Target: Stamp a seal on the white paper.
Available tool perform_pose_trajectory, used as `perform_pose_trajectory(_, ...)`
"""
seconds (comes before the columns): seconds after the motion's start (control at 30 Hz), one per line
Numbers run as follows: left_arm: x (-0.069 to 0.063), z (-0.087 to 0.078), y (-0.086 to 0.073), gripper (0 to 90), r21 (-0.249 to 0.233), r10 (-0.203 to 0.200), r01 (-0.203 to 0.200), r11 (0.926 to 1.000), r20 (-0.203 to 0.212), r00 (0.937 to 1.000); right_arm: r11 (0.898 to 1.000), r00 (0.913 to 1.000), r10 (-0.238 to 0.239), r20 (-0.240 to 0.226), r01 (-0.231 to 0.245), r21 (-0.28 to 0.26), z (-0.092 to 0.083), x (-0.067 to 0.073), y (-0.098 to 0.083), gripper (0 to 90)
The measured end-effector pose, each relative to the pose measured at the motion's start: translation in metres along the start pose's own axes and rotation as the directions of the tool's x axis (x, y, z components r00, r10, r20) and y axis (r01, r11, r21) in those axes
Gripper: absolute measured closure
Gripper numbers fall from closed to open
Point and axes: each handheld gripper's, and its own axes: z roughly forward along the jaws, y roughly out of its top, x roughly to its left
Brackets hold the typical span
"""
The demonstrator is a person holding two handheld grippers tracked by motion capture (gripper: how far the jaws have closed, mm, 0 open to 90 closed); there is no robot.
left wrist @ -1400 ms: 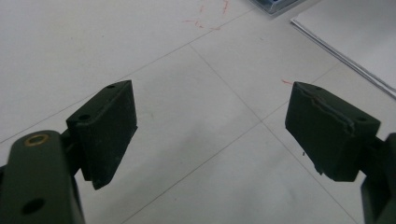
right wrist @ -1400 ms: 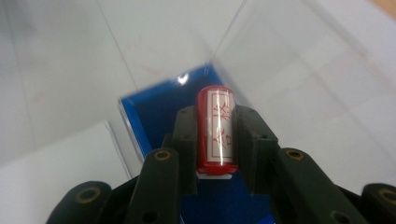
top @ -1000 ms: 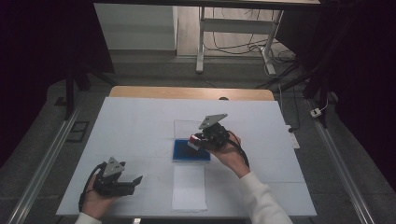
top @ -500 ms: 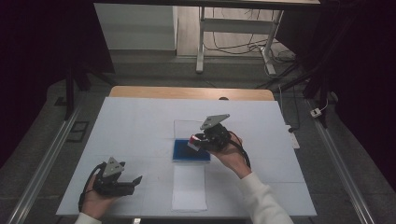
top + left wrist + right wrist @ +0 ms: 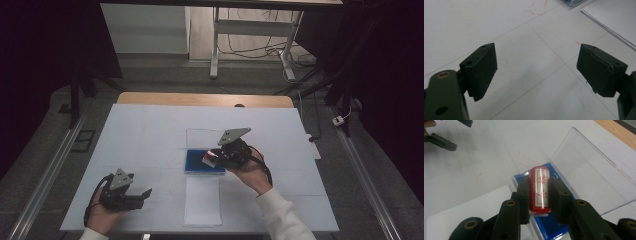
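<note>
Clamping the red stamp [image 5: 539, 188], your right hand-held gripper [image 5: 539, 195] hovers above the blue ink pad case [image 5: 197, 162]; your left hand-held gripper [image 5: 536, 70] rests apart.

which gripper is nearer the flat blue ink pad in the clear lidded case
Right. The right gripper holds a red cylindrical stamp directly over the blue ink pad; the left gripper rests open near the table's front-left, well away from it.

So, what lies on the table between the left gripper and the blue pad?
In the high view, between the left gripper and the blue pad there is bare white table; the white paper sheet lies just beside that stretch.
</note>
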Motion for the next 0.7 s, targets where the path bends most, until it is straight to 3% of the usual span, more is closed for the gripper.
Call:
perform_pose_trajectory(0.4, 0.0, 0.001, 0.0, 17.0, 0.004, -0.001, 0.001, 1.0, -0.002, 1.0, 0.999, 0.9984, -0.034, -0.045, 0.034, 0.005, -0.009, 0.021, 0.0, 70.4)
perform_pose_trajectory(0.7, 0.001, 0.0, 0.0, 17.0, -0.001, -0.005, 0.005, 1.0, -0.002, 1.0, 0.996, 0.9916, -0.078, -0.103, 0.081, 0.026, -0.008, 0.042, -0.001, 70.3)
